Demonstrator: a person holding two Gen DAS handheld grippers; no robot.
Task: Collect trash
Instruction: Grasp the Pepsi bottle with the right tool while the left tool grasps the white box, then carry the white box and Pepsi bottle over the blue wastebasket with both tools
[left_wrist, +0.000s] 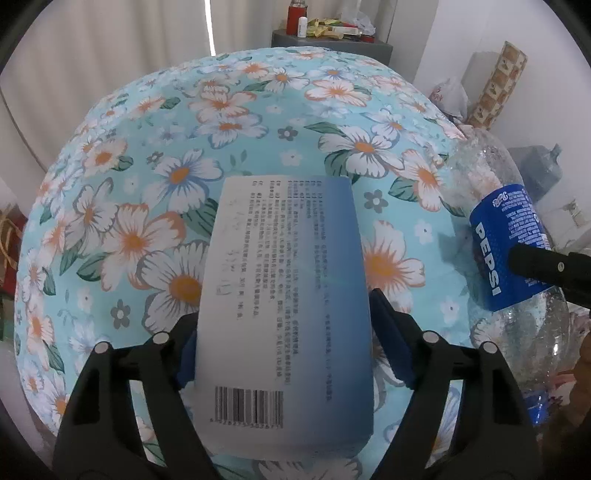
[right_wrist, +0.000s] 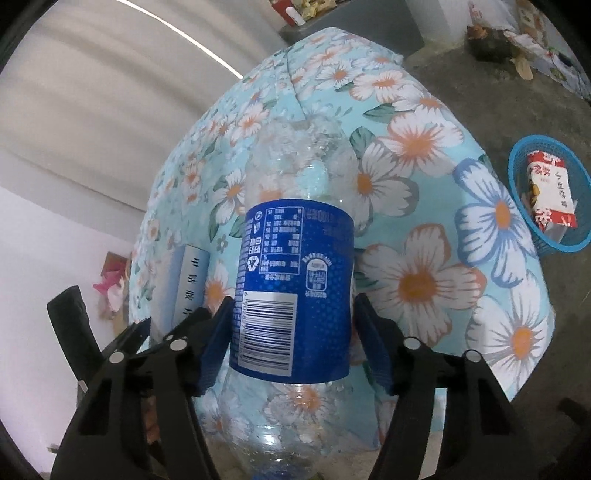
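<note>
flanking floral table (right_wrist: 424, 206), blue basket (right_wrist: 517, 173)

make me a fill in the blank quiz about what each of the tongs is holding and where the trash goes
The left tongs are shut on a white and blue ____ with a barcode.
The right tongs grip a clear bottle whose blue label, seen from the left wrist view, reads ____.
The blue basket on the floor already holds a red and white ____.
Both items hang over a cloth printed with ____.

Missing words: box; PEPSI; carton; flowers
</note>
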